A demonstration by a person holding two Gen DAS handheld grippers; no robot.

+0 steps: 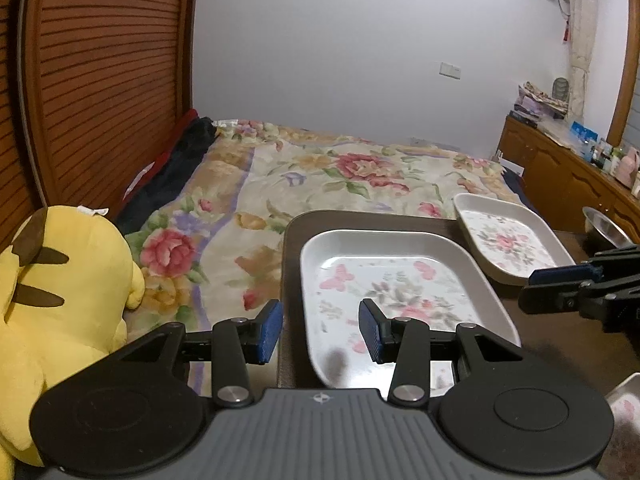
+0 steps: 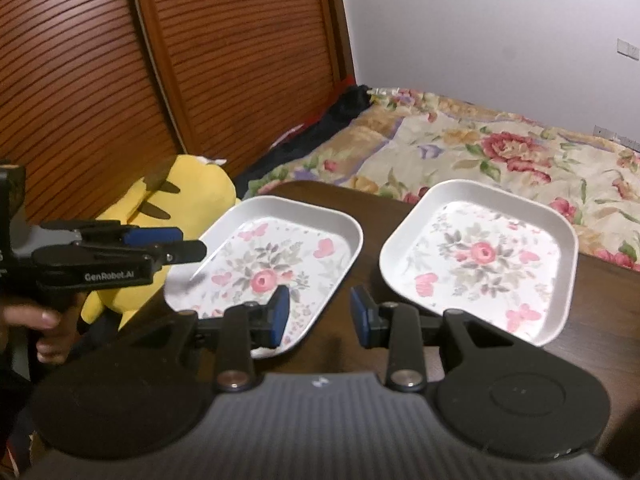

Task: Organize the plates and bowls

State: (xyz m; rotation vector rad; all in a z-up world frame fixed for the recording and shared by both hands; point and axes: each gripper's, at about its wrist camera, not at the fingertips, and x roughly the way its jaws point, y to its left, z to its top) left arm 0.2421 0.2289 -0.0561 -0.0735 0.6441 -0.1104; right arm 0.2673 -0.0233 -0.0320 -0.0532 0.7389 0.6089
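Bedroom clutter rings a dark wooden table (image 2: pixel 360 208) beside a floral bedspread (image 1: pixel 320 176). At nine o'clock a yellow plush toy (image 1: pixel 60 280) slumps. The left gripper (image 1: pixel 320 330), jaws wide and empty, straddles the near-left rim of the left plate (image 2: pixel 272 264). At two o'clock sits the right plate (image 2: pixel 484 256), apart from it. The right gripper (image 2: pixel 318 314) hangs wide between both, holding nothing. Judged risk: the left plate overhangs the table edge, so a nudge could tip it off

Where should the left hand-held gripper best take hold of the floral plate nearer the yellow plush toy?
Probably at the raised rim of the left plate, coming from its near edge: it lies flat on the table, so only the rim offers a hold.
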